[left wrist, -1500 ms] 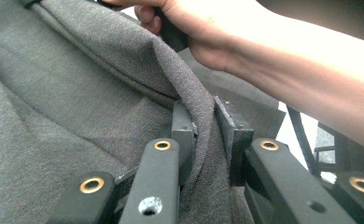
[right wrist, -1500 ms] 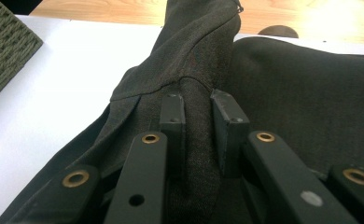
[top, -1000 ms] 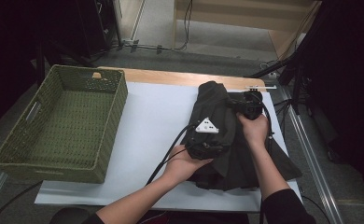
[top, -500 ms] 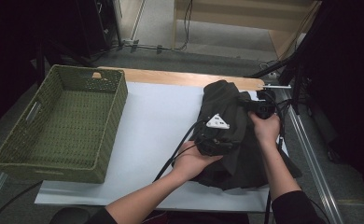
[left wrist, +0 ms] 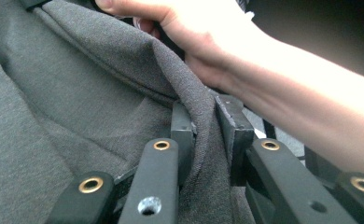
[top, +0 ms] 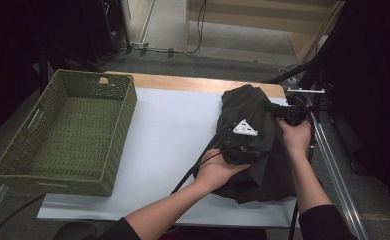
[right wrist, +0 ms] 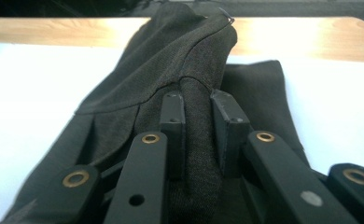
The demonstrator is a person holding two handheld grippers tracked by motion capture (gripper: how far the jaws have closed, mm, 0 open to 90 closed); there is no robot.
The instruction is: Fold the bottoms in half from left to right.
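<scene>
Both grippers pinch the dark garment [top: 255, 145]. Left gripper [left wrist: 207, 126]: in the left gripper view its two black jaws clamp a raised fold of grey-looking cloth, the fold running up between the pads toward the upper middle of the frame. Right gripper [right wrist: 199, 116]: in the right gripper view its jaws are pressed onto a rounded ridge of dark cloth at the centre of the frame, with cloth on both sides of the pads.

Garment: dark, almost black in the high view, a finely woven fabric with stitched seams. It is bunched and partly lifted, its lower part spread flat. In the high view it occupies the right of centre of the frame, on the right end of the surface [top: 168, 135], which carries a white sheet; a bare wooden strip shows along the sheet's upper edge.

Position relative to the grippers, high view: the left gripper [top: 243, 145], marked by its grey three-cornered plate, sits on top of the bunched cloth near the middle of the garment. The right gripper [top: 288, 114] sits at the garment's upper right edge. The left hand [top: 218, 170] lies at the garment's lower left edge; the right hand [top: 295, 137] lies on its right side. The two grippers are near each other.

Container: a green woven basket [top: 13, 162] stands at the left of the frame, well apart from the garment. Its rectangular interior holds nothing visible.
</scene>
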